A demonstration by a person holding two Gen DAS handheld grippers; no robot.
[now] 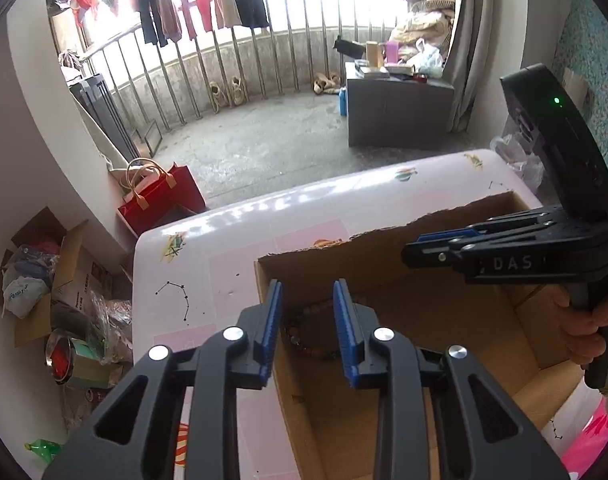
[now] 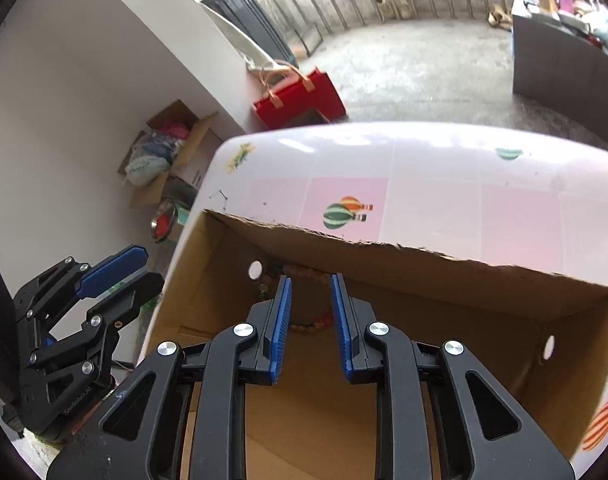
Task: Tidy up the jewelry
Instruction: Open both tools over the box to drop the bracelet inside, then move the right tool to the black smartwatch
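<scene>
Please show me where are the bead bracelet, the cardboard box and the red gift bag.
bead bracelet (image 2: 310,326), right wrist view, on its near beads.
cardboard box (image 2: 444,280), right wrist view, on its far inner wall.
red gift bag (image 1: 160,200), left wrist view, on its front face.

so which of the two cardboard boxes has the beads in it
The open-topped cardboard box on the pink table, under both tools; a beaded string lies against its far wall. The floor box by the white wall holds bags and cloth.
</scene>
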